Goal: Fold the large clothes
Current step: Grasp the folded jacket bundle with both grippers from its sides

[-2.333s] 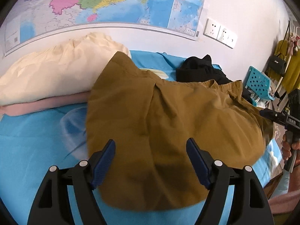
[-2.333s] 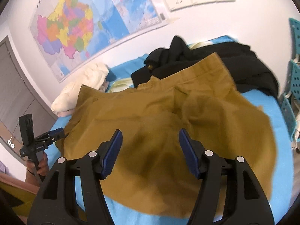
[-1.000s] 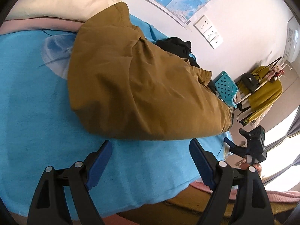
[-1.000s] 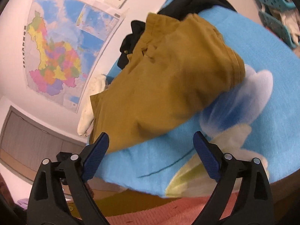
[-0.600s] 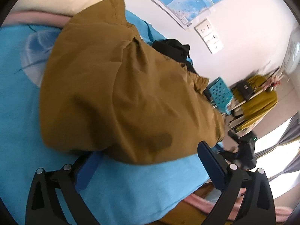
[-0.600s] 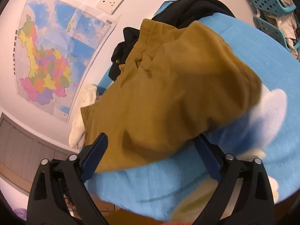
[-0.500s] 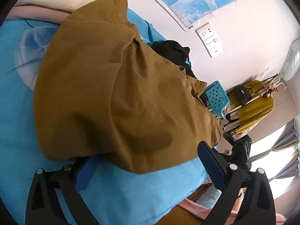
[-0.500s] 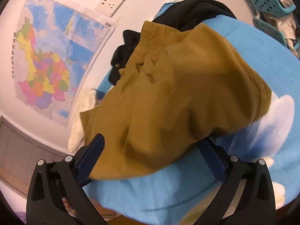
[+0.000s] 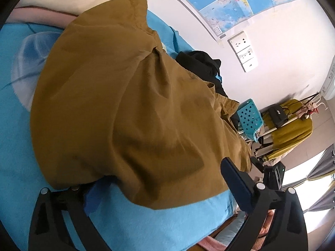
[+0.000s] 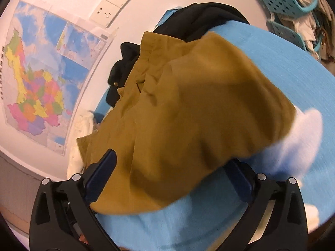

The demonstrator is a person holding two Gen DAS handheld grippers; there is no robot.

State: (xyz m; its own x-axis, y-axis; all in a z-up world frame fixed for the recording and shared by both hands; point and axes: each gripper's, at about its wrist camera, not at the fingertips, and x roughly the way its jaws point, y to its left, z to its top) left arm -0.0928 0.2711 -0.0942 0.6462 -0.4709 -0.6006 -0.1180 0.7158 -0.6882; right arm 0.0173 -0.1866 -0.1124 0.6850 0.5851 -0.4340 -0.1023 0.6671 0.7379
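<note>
Mustard garment (image 9: 129, 104) lay folded over on the blue bed (image 9: 163, 221), filling mid-frame in both wrist views, its near edge draped toward the cameras.

Left gripper (image 9: 167, 186): jaws wide apart, one finger slid under the garment's lower-left hem, the other above the cloth at lower right. Nothing clamped yet.

Right gripper (image 10: 173, 177): likewise wide, one finger over the cloth at lower left, the other tucked beneath the hem at lower right.

Judgement: each gripper straddled the near edge to pinch a corner, one per side, so the hem lifts evenly for the next fold toward the black clothing (image 10: 201, 21) at upper frame.
</note>
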